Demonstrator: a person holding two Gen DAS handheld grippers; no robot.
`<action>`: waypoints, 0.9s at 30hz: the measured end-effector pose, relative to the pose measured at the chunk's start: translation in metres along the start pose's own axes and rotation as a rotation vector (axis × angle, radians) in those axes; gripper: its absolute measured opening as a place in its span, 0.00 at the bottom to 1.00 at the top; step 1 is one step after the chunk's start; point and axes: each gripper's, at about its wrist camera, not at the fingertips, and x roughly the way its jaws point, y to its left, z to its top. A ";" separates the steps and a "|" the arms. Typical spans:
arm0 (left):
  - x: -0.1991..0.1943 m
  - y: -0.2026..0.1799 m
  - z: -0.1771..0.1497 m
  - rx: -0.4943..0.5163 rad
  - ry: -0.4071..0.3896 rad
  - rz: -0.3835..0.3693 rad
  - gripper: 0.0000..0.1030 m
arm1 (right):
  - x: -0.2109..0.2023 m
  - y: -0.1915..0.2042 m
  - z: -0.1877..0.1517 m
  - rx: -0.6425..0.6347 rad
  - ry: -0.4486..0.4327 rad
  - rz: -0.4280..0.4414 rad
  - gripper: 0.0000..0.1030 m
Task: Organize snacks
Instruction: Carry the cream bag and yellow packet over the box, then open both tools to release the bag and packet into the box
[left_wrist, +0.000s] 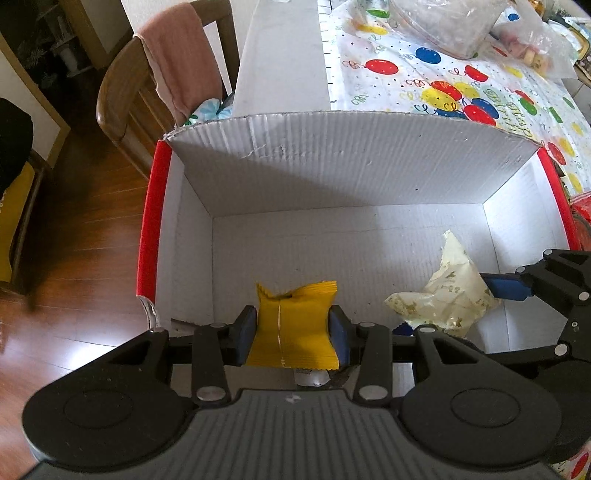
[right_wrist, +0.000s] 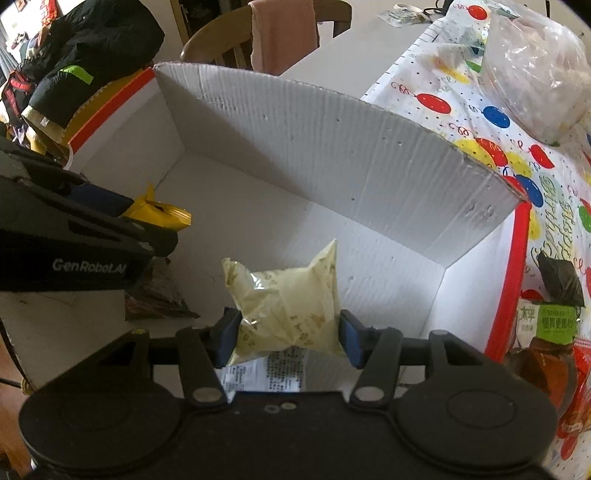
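Note:
My left gripper (left_wrist: 293, 334) is shut on a yellow snack packet (left_wrist: 291, 325) and holds it over the near end of a white cardboard box (left_wrist: 332, 166) with red edges. My right gripper (right_wrist: 286, 338) is shut on a pale cream snack packet (right_wrist: 286, 306) and holds it inside the same box (right_wrist: 314, 147). The cream packet (left_wrist: 443, 291) and right gripper fingers (left_wrist: 506, 288) show at the right in the left wrist view. The yellow packet (right_wrist: 162, 212) and the left gripper body show at the left in the right wrist view. A dark packet (right_wrist: 155, 295) and a white printed packet (right_wrist: 273, 371) lie on the box floor.
The box stands on a table with a balloon-print cloth (left_wrist: 461, 81). Clear plastic bags of food (left_wrist: 443, 26) lie at the far end. A green-labelled snack pack (right_wrist: 554, 325) sits right of the box. A wooden chair (left_wrist: 125, 99) with a pink towel stands at left, over wood floor.

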 end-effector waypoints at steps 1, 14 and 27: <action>-0.001 0.000 0.000 -0.003 -0.002 -0.001 0.40 | -0.001 -0.001 -0.001 0.004 -0.003 0.003 0.56; -0.029 0.001 -0.015 -0.028 -0.118 -0.039 0.66 | -0.033 -0.003 -0.015 0.028 -0.099 0.042 0.75; -0.078 0.001 -0.048 -0.081 -0.307 -0.089 0.71 | -0.079 -0.009 -0.036 0.063 -0.223 0.044 0.90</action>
